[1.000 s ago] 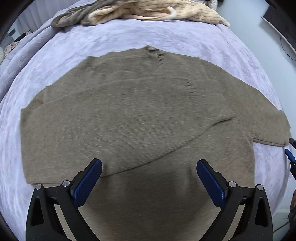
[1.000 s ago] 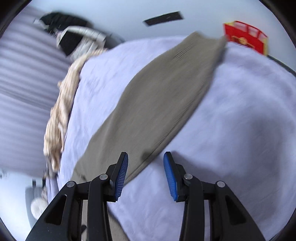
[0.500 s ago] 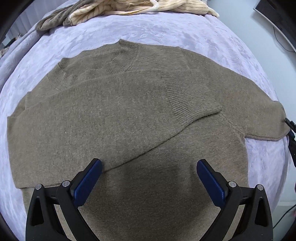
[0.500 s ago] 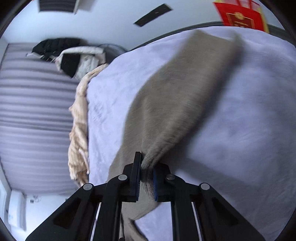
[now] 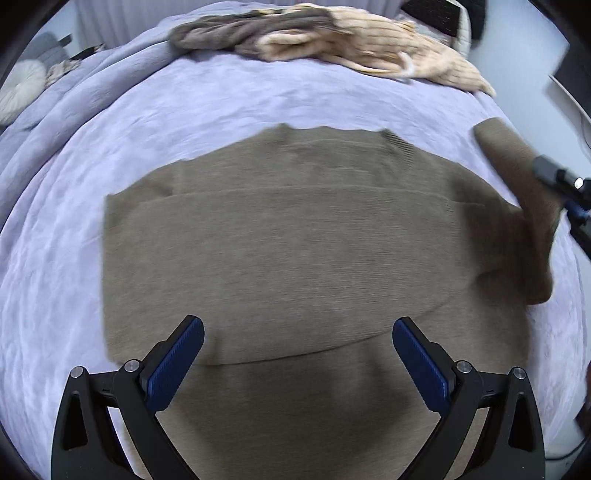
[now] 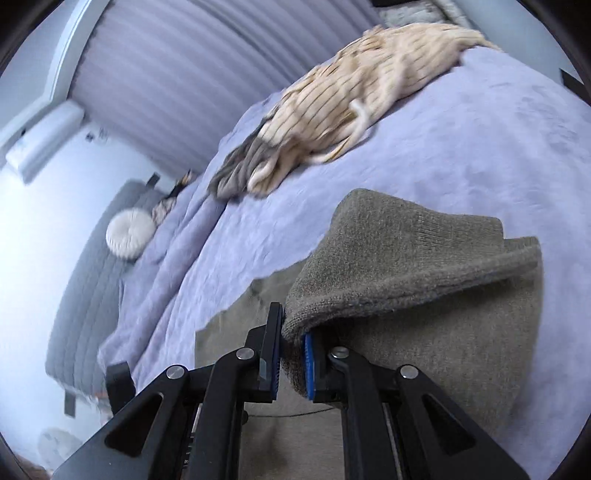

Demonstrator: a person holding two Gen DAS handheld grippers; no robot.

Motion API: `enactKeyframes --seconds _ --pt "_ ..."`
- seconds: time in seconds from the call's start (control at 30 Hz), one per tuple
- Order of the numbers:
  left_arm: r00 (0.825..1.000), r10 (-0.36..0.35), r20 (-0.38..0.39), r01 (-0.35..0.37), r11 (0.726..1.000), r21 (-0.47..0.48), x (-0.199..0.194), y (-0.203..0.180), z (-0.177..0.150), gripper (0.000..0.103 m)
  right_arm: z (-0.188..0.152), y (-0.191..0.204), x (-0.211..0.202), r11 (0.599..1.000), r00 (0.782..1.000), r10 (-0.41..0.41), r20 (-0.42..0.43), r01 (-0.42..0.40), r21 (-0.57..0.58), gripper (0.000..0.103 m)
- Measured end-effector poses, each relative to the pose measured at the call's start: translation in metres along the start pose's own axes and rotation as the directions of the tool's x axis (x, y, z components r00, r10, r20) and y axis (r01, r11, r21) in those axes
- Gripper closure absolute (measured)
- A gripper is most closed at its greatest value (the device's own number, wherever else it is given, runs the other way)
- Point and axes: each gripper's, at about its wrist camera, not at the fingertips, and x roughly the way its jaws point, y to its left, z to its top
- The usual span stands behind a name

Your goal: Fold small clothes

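Observation:
A taupe knit sweater point(image 5: 295, 258) lies flat on the lavender bedspread point(image 5: 184, 110), one sleeve folded across its body. My left gripper point(image 5: 297, 354) is open and empty, hovering above the sweater's lower part. My right gripper point(image 6: 291, 354) is shut on the sweater's other sleeve point(image 6: 406, 251), near the cuff, and holds it lifted off the bed. In the left wrist view that raised sleeve point(image 5: 517, 177) stands at the right edge with the right gripper point(image 5: 565, 192) behind it.
A cream striped garment point(image 5: 369, 48) and a grey one point(image 5: 229, 33) lie heaped at the far side of the bed. A round white cushion point(image 6: 129, 232) sits on a grey bench. The bed's right edge point(image 5: 569, 295) is close to the sweater.
My right gripper closed on the sleeve and has lifted it up and inward over the sweater. My left gripper stayed open while its view shifted over the sweater.

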Motion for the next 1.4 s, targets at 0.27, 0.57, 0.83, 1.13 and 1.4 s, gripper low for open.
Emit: enactKeyframes --seconds 0.27,0.57,0.83,1.13,1.4 --pt "0.998 0.052 -0.022 -0.054 0.993 -0.108 -0.004 0.071 -0.027 0.000 -0.074 0.008 0.116 0.992 0.947 -0.122 -0.296 0.124 -0.011 0.086" --pt "1.000 -0.014 0.010 0.016 0.982 -0.189 -0.009 0.106 -0.036 0.000 -0.037 0.010 0.094 0.986 0.984 -0.083 -0.159 0.104 0.132 0.095" --pt "0.996 -0.085 0.035 0.091 0.963 -0.254 -0.016 0.127 -0.033 0.000 -0.099 0.114 0.139 0.854 0.921 -0.286 -0.263 0.121 -0.506 0.093" --pt "0.976 -0.219 0.010 0.213 0.934 -0.288 0.010 0.107 -0.018 0.000 -0.127 0.110 0.124 0.782 0.895 -0.350 -0.277 0.117 -0.612 0.072" --pt "0.933 -0.359 -0.005 0.331 0.866 -0.375 0.041 0.101 0.011 0.001 -0.113 0.013 0.054 0.981 0.933 -0.190 -0.304 0.168 -0.097 0.072"
